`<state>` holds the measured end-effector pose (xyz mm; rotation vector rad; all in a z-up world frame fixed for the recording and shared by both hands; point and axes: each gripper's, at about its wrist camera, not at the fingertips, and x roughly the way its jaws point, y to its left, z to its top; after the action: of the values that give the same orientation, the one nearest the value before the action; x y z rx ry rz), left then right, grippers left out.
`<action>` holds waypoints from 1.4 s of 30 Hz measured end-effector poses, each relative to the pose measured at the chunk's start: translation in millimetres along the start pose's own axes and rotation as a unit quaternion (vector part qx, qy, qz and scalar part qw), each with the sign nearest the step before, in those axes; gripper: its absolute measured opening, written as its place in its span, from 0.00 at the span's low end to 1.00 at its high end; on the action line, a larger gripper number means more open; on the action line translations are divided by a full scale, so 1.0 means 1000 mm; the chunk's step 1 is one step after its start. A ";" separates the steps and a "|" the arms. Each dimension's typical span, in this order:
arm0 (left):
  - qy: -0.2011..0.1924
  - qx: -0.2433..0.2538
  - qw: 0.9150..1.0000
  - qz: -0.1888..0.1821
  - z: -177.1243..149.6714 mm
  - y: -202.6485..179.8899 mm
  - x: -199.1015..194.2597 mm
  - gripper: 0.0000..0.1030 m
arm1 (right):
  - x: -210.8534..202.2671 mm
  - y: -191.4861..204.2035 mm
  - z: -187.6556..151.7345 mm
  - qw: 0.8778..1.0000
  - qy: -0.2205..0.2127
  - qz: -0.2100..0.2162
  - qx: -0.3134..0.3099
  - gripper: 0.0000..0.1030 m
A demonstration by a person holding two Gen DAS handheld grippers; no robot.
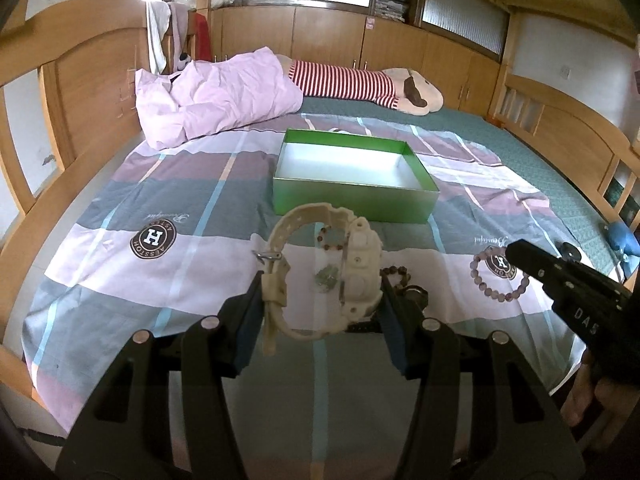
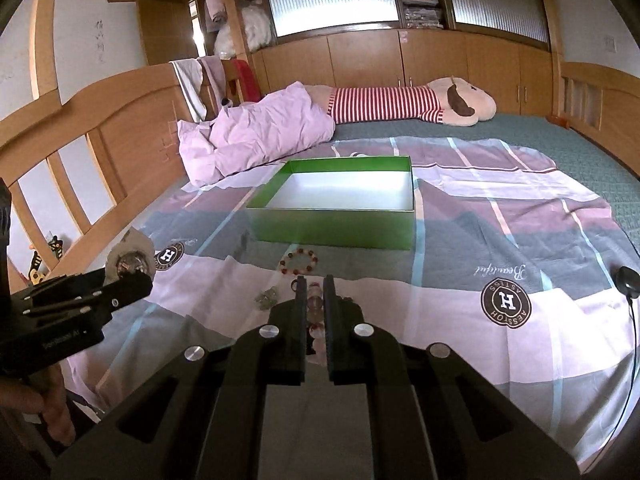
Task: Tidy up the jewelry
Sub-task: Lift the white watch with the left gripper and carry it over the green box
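Where the plaid sheet [image 1: 200,216] covers the bed [image 2: 560,140], an open green box [image 1: 352,196] sits mid-surface, white inside; wooden cabinets [image 1: 328,36] and a striped plush toy [image 2: 400,104] behind. Left claw [image 1: 320,300] grips a white watch [image 1: 320,276], lifted above the sheet. Right claw [image 2: 314,292] is pinched narrow on a pale bead bracelet [image 2: 314,306]. Only the left view shows the purple bead bracelet [image 1: 504,280]; only the right shows the red bead bracelet [image 2: 298,262] whole, before the box.

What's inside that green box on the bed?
The green box looks empty: only its bare white floor shows in both views. The strip of floor just behind its near wall is hidden, so something small could lie there.
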<state>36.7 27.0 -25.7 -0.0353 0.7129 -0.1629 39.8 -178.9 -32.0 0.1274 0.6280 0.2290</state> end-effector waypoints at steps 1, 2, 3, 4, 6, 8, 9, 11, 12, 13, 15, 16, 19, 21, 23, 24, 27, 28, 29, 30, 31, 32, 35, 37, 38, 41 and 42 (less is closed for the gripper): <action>0.002 -0.001 1.000 -0.001 0.000 0.000 0.001 0.52 | 0.000 0.000 0.000 1.000 -0.001 -0.001 0.000 0.08; 0.003 0.000 1.000 -0.002 -0.001 0.000 0.002 0.52 | 0.000 0.000 0.000 1.000 0.000 -0.001 0.000 0.08; 0.004 0.001 1.000 -0.003 -0.001 0.000 0.003 0.52 | 0.001 0.000 0.000 1.000 0.000 -0.001 0.000 0.08; 0.004 0.000 1.000 -0.003 -0.001 0.000 0.003 0.52 | 0.001 -0.001 0.000 1.000 0.000 -0.002 0.000 0.08; 0.004 0.001 1.000 -0.004 -0.001 -0.001 0.004 0.52 | 0.001 -0.001 -0.001 1.000 0.000 -0.003 -0.001 0.08; 0.004 0.001 1.000 -0.004 -0.001 -0.001 0.004 0.52 | 0.001 -0.002 -0.001 1.000 0.000 -0.004 0.001 0.08; 0.005 0.001 1.000 -0.005 -0.001 -0.002 0.005 0.52 | 0.001 -0.003 -0.001 1.000 0.001 -0.005 0.001 0.08; 0.006 0.002 1.000 -0.005 -0.001 -0.003 0.005 0.52 | 0.001 -0.003 -0.001 1.000 0.002 -0.006 0.001 0.08; 0.006 0.001 1.000 -0.005 -0.001 -0.003 0.006 0.52 | 0.001 -0.003 -0.001 1.000 0.003 -0.005 0.000 0.08; 0.006 0.001 1.000 -0.005 -0.001 -0.003 0.006 0.52 | 0.002 -0.003 -0.001 1.000 0.003 -0.004 0.000 0.08; 0.008 0.000 1.000 -0.005 -0.001 -0.003 0.007 0.52 | 0.002 -0.003 -0.001 1.000 0.004 -0.004 -0.001 0.08; 0.008 0.000 1.000 -0.005 -0.002 -0.003 0.008 0.52 | 0.001 -0.003 -0.001 1.000 0.004 -0.004 -0.001 0.08; 0.008 0.000 1.000 -0.005 -0.002 -0.003 0.008 0.52 | 0.002 -0.003 -0.001 1.000 0.004 -0.004 0.000 0.08; 0.008 0.001 1.000 -0.004 -0.002 -0.003 0.008 0.52 | 0.002 -0.002 -0.002 1.000 0.004 -0.004 0.000 0.08; 0.009 0.001 1.000 -0.004 -0.003 -0.003 0.010 0.52 | 0.003 -0.002 -0.002 1.000 0.006 -0.003 -0.001 0.08; 0.009 0.001 1.000 -0.004 -0.003 -0.003 0.010 0.52 | 0.003 -0.002 -0.002 1.000 0.006 -0.003 -0.001 0.08; 0.009 0.000 1.000 -0.004 -0.003 -0.003 0.010 0.52 | 0.004 -0.002 -0.002 1.000 0.008 -0.002 0.000 0.08; 0.009 0.000 1.000 -0.004 -0.003 -0.003 0.010 0.52 | 0.005 -0.002 -0.002 1.000 0.009 -0.001 0.001 0.08; 0.009 0.000 1.000 -0.003 -0.003 -0.003 0.010 0.52 | 0.006 -0.003 -0.002 1.000 0.010 0.000 0.001 0.08; 0.010 -0.001 1.000 -0.005 -0.002 -0.003 0.011 0.52 | 0.008 -0.003 0.000 1.000 0.012 0.001 0.004 0.08; 0.011 -0.003 1.000 -0.006 -0.001 -0.003 0.013 0.52 | 0.011 -0.003 0.003 1.000 0.013 0.002 0.004 0.08; 0.011 -0.004 1.000 -0.008 0.001 -0.003 0.015 0.52 | 0.013 -0.003 0.006 1.000 0.013 0.003 0.003 0.08; 0.009 -0.005 1.000 -0.010 0.016 -0.004 0.022 0.53 | 0.025 0.000 0.025 1.000 0.009 0.005 -0.008 0.08; 0.002 -0.001 1.000 -0.015 0.031 -0.006 0.027 0.53 | 0.033 -0.001 0.039 1.000 0.006 0.011 -0.005 0.08; -0.002 0.002 1.000 -0.018 0.040 -0.008 0.029 0.53 | 0.039 -0.003 0.046 1.000 0.006 0.013 -0.001 0.08; -0.002 0.015 0.999 -0.045 0.068 -0.015 0.047 0.54 | 0.058 -0.010 0.069 1.000 0.006 0.021 0.015 0.08; 0.002 0.019 0.999 -0.048 0.078 -0.018 0.057 0.54 | 0.064 -0.011 0.075 1.000 0.006 0.024 0.017 0.08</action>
<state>127.3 -1.4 -1.8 -0.0331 0.7123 -0.2681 136.4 -177.3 -9.8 0.1748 0.6419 0.2662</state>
